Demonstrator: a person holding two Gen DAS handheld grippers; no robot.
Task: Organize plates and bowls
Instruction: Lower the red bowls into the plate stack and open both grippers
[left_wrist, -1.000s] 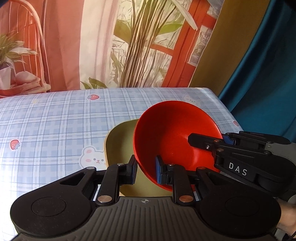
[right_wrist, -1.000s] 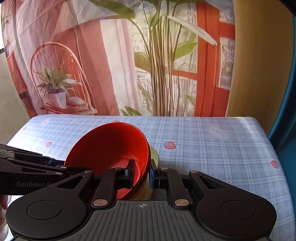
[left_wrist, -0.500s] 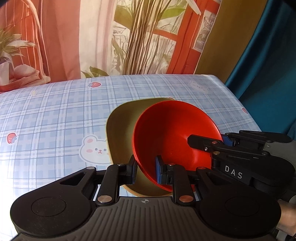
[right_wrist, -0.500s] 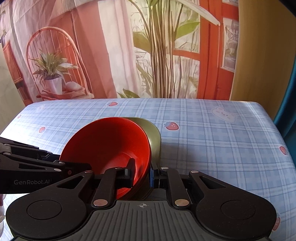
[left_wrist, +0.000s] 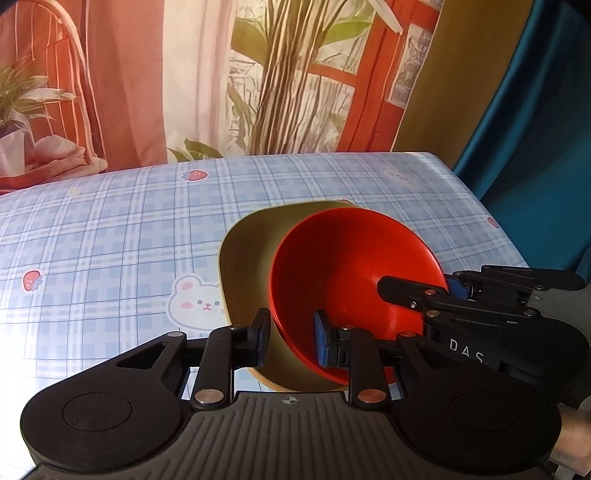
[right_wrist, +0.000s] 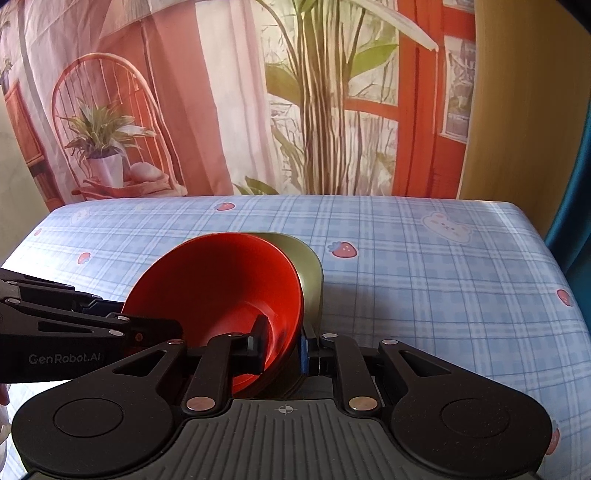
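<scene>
Bowls are nesting low in the centre of both frames: the red bowl is tilting inside the olive bowl on the checked tablecloth. The left gripper has just been opening (rim between its pads, no longer pinched). The right gripper is clamping the red bowl's near rim.

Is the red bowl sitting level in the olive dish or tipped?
Tipped. The red bowl leans in the olive dish, one rim high. The right gripper clamps its rim.
</scene>
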